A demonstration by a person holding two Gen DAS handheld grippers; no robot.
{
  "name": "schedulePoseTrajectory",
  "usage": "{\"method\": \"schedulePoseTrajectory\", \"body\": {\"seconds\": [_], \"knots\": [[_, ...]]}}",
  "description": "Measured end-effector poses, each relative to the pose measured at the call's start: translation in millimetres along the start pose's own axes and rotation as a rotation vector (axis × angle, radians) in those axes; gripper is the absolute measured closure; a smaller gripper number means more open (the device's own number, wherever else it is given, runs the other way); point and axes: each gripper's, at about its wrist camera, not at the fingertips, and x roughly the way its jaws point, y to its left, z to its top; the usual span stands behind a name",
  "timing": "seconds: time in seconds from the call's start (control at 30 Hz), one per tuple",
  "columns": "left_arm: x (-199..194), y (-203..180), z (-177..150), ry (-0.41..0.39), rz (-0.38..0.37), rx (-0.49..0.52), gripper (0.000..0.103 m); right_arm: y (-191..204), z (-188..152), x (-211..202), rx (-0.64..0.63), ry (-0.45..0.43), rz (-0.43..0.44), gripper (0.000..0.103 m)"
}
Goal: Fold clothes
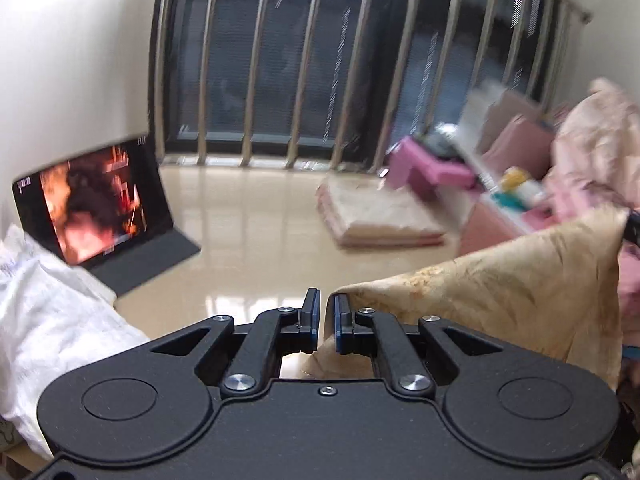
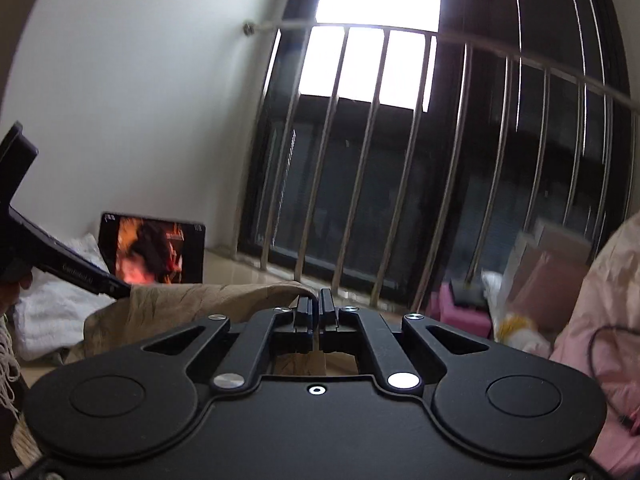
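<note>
**Both grippers pinched on the tan cloth, held up off the floor**

Left gripper [image 1: 324,322]: jaws nearly together, only a thin gap between them. An edge of the tan cloth [image 1: 500,296] runs into that gap from the right, so it is clamped on the fabric. The cloth stretches away to the right and rises to a corner at the frame edge, hanging taut above the glossy floor [image 1: 256,240].

Right gripper [image 2: 318,312]: jaws pressed together, with the cloth's edge caught between them. In the right wrist view the cloth spans leftwards from the jaws to the other gripper's tip at the left edge, sagging a little between the two.

Surroundings: a tablet [image 1: 96,204] stands propped against the white wall, screen lit in orange and red. A white bundle [image 1: 52,320] lies just beside it. A folded pink-edged blanket [image 1: 380,216] lies on the floor near the barred window [image 1: 320,60]. Pink boxes [image 1: 432,168] and pink bedding [image 1: 592,152] sit at the right, blurred.
</note>
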Motion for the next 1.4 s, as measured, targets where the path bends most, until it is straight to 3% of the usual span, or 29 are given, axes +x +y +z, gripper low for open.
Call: {"method": "schedulePoseTrajectory", "body": {"seconds": [0.07, 0.13, 0.2, 0.33, 0.43, 0.5, 0.57, 0.6, 0.63, 0.77, 0.8, 0.83, 0.87, 0.93, 1.03, 1.1, 1.27, 1.3, 1.33, 1.4], "knots": [[35.1, -0.1, -1.7, 0.054, 0.062, -0.011, 0.087, -3.5, -26.9, 39.1, 0.038, 0.103, -0.008, 0.101], [58.7, 1.3, -8.2, 0.096, 0.117, -0.021, 0.060, -8.9, -49.4, 68.0, 0.079, 0.175, -0.002, 0.101], [67.9, 4.9, -18.6, 0.104, 0.146, -0.020, 0.041, -13.8, -68.4, 91.9, 0.118, 0.234, 0.005, 0.101], [57.8, 8.8, -42.6, 0.086, 0.112, 0.031, 0.024, -13.9, -92.5, 115.2, 0.159, 0.291, 0.015, 0.100], [50.1, 5.2, -62.6, 0.117, 0.019, 0.071, 0.011, -13.3, -104.9, 126.4, 0.185, 0.317, 0.024, 0.098], [49.3, -0.2, -78.0, 0.155, -0.016, 0.112, 0.011, -12.9, -108.5, 129.7, 0.187, 0.332, 0.018, 0.096], [49.5, -8.0, -94.4, 0.182, -0.021, 0.162, 0.011, -12.0, -111.1, 127.8, 0.186, 0.341, 0.009, 0.070], [51.7, -12.3, -101.2, 0.190, -0.009, 0.191, 0.011, -11.4, -111.4, 122.2, 0.180, 0.331, 0.010, 0.048], [53.9, -16.6, -108.1, 0.197, 0.003, 0.220, 0.011, -10.6, -111.8, 115.7, 0.172, 0.317, 0.014, 0.040], [68.9, -23.0, -126.5, 0.249, 0.032, 0.253, 0.023, -1.0, -113.3, 70.7, 0.101, 0.269, 0.036, 0.024], [73.3, -20.5, -128.7, 0.267, 0.024, 0.227, 0.034, 2.2, -116.0, 58.5, 0.087, 0.265, 0.046, 0.020], [77.5, -15.9, -130.1, 0.286, 0.004, 0.183, 0.045, 5.4, -119.2, 46.3, 0.075, 0.262, 0.058, 0.018], [79.6, -11.6, -130.5, 0.294, -0.020, 0.140, 0.051, 8.2, -124.3, 37.1, 0.063, 0.269, 0.065, 0.017], [76.9, -9.1, -129.1, 0.284, -0.044, 0.105, 0.082, 13.6, -135.3, 20.5, 0.041, 0.290, 0.078, 0.015], [70.2, -9.1, -126.7, 0.263, -0.062, 0.085, 0.092, 18.2, -157.4, 12.2, 0.034, 0.358, 0.061, 0.015], [61.3, -11.7, -123.7, 0.237, -0.055, 0.098, 0.092, 16.1, -169.9, 10.3, 0.081, 0.388, 0.051, 0.016], [47.2, 1.5, -103.8, 0.163, 0.036, 0.067, 0.091, 14.2, -183.8, 3.1, 0.187, 0.377, 0.047, 0.017], [47.0, 4.6, -101.1, 0.164, 0.054, 0.066, 0.083, 16.6, -185.0, 2.3, 0.195, 0.376, 0.059, 0.017], [47.1, 6.8, -99.7, 0.182, 0.078, 0.064, 0.057, 19.6, -185.9, 1.4, 0.202, 0.375, 0.074, 0.017], [37.8, 6.0, -104.7, 0.173, 0.098, 0.073, 0.016, 28.1, -186.0, -2.5, 0.185, 0.371, 0.108, 0.018]]}}
